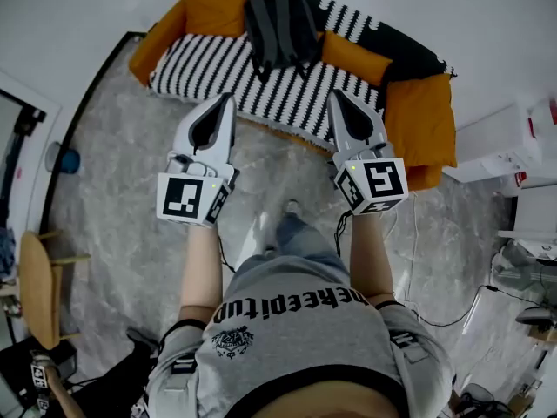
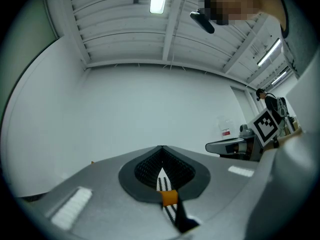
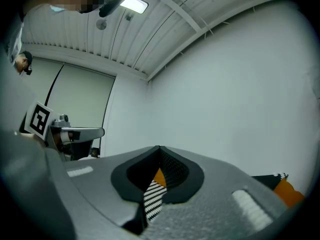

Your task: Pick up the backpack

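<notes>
Backpack (image 1: 278,24): dark grey, on sofa (image 1: 261,85), between orange cushions (image 1: 215,3).
Sofa: black-and-white striped cover.
Left gripper (image 1: 230,101): jaws closed tip to tip, nothing between, tips at sofa front edge, well short of backpack.
Right gripper (image 1: 336,96): jaws closed, nothing between, tips at sofa front edge, well short of backpack.
Person's foot (image 1: 291,207): on grey floor (image 1: 130,146) before sofa.

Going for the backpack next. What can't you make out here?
Backpack grab handle: head view, too small and dark to find.
Backpack itself: both gripper views, hidden below the shut left gripper and right gripper; only a striped sofa cover sliver shows.
Floor underfoot: head view, hidden by the person's torso.
</notes>
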Available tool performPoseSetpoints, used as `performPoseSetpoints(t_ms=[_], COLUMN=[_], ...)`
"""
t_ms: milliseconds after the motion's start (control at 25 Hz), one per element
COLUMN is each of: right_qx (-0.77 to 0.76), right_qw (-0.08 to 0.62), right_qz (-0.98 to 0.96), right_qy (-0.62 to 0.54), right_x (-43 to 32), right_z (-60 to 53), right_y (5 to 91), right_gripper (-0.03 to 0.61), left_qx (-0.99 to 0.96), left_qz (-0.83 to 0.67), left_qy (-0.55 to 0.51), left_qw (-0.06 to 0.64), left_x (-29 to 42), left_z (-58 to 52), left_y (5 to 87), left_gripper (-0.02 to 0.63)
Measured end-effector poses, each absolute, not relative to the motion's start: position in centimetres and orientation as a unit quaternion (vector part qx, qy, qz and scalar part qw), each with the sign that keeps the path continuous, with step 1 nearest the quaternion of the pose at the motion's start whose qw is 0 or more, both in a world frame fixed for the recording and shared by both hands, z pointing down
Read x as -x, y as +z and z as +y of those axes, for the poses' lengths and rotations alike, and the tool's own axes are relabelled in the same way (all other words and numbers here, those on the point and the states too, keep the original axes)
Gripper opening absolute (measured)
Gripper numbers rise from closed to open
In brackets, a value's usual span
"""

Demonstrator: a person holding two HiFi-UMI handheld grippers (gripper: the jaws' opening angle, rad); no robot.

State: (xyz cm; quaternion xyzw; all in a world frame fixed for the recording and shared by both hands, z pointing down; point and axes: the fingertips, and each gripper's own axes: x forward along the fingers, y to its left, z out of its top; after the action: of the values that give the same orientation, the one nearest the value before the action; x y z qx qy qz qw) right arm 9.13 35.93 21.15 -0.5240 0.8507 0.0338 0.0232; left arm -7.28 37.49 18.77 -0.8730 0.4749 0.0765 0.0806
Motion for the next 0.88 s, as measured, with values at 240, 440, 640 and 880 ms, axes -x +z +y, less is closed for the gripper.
performPoseSetpoints(t_ms=[240,440,640,880], right_qx=[0.508,0.494,0.480,0.467], right_qw=[0.024,0.027,0.029,0.024], right_qz=[0.860,0.868,0.876,0.883], right_qy=[0.036,0.037,0.039,0.033], right_x=[-10.1,-11.0,-12.0,-12.5], right_z=[31.3,27.7,24.5,21.9], right_y=[20.6,20.4,20.2,20.8], right_gripper=[0.003,0.003,0.003,0.003], left_qx=[0.866,0.859,0.855,0.854], left_qz=[0.488,0.495,0.506,0.506], left_qy=[0.071,0.086,0.062,0.064], left_qw=[0.080,0.098,0.097,0.104], left_x=[5.9,4.7,3.0,1.6], left_z=[33.4,30.2,27.3,25.3], left_y=[18.3,17.6,17.8,17.9], left_gripper=[0.017,0.017,0.017,0.017])
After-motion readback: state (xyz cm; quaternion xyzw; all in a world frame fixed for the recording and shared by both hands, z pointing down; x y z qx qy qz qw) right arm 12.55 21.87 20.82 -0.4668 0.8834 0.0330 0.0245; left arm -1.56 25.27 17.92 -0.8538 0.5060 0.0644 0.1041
